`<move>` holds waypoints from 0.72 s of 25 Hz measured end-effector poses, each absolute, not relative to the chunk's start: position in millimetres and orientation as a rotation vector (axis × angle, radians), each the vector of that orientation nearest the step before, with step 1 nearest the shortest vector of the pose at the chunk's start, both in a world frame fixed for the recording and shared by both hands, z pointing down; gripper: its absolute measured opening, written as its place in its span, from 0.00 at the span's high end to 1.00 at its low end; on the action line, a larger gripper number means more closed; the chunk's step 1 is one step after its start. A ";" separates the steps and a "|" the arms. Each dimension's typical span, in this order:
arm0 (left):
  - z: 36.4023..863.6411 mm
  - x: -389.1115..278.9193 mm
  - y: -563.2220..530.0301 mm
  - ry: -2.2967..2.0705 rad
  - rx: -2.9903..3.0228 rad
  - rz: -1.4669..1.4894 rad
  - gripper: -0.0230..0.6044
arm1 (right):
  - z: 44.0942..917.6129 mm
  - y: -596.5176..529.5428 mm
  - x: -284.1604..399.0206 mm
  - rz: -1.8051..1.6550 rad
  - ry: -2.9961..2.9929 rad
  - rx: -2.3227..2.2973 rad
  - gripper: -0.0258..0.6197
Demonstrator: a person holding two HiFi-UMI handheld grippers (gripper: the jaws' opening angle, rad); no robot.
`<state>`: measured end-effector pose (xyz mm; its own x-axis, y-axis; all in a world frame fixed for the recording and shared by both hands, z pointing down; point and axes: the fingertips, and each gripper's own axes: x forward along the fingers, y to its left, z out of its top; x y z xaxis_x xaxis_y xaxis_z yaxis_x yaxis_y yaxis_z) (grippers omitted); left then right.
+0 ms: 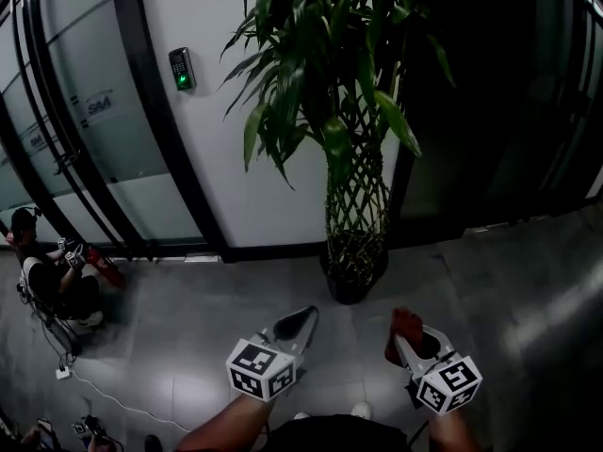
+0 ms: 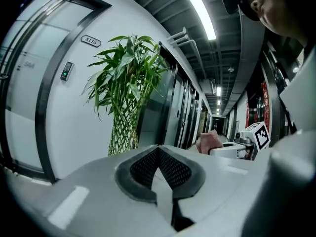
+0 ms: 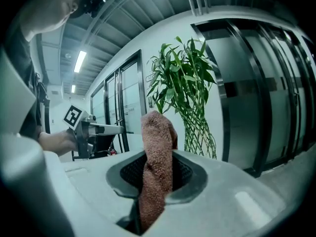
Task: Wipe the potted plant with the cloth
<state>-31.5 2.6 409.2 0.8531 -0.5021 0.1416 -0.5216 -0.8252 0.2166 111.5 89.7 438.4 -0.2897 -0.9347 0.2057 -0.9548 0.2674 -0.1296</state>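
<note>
Cloth [image 3: 157, 167], reddish-brown, was clamped between the fingers [image 3: 192, 174] of the right gripper [image 1: 415, 339], its end standing up above them. Left gripper [image 1: 300, 320] was held beside it, apart, its fingers [image 2: 175, 168] pressed together with nothing between them. Potted plant [image 1: 356, 196] stood beyond both, well apart from them, on the grey floor [image 1: 188, 318] against a white wall [image 1: 245, 158], woven stems rising from a dark pot [image 1: 354, 276]. A person [image 1: 52, 281] sat on the floor at far left.

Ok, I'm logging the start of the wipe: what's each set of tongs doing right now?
Left tongs: closed, empty.
Right tongs: closed on the cloth.
</note>
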 end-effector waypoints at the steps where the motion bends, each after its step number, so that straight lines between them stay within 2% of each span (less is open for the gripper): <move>1: 409.6 -33.6 2.3 -0.774 2.783 0.112 0.93 | 440.2 91.2 108.2 0.359 -2.423 1.819 0.86; 18: 409.7 -50.8 6.6 -0.779 2.781 0.099 0.93 | 443.5 98.7 85.3 0.375 -2.416 1.789 0.86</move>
<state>-50.8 6.6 409.7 0.8545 -0.5023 0.1320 -0.5194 -0.8253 0.2216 85.3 98.7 443.5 -0.2985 -0.9251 0.2347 -0.9527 0.2742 -0.1312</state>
